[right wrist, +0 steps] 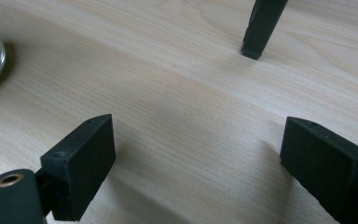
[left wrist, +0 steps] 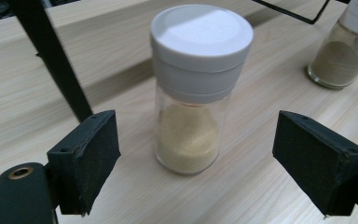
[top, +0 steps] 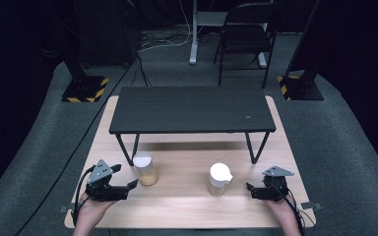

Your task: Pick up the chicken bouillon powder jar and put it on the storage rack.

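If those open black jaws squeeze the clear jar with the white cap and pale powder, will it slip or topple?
The clear glass-like jar with the white cap looks hard and smooth, so it could slip a little. It is tall and narrow, so a high nudge might tip it. Only partly filled with pale powder, it is probably fairly light.

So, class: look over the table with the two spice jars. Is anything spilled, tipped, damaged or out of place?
Nothing stands out. Both jars stand upright with white lids on: the left jar and the right jar. No powder shows on the wooden tabletop. The black shelf stands level.
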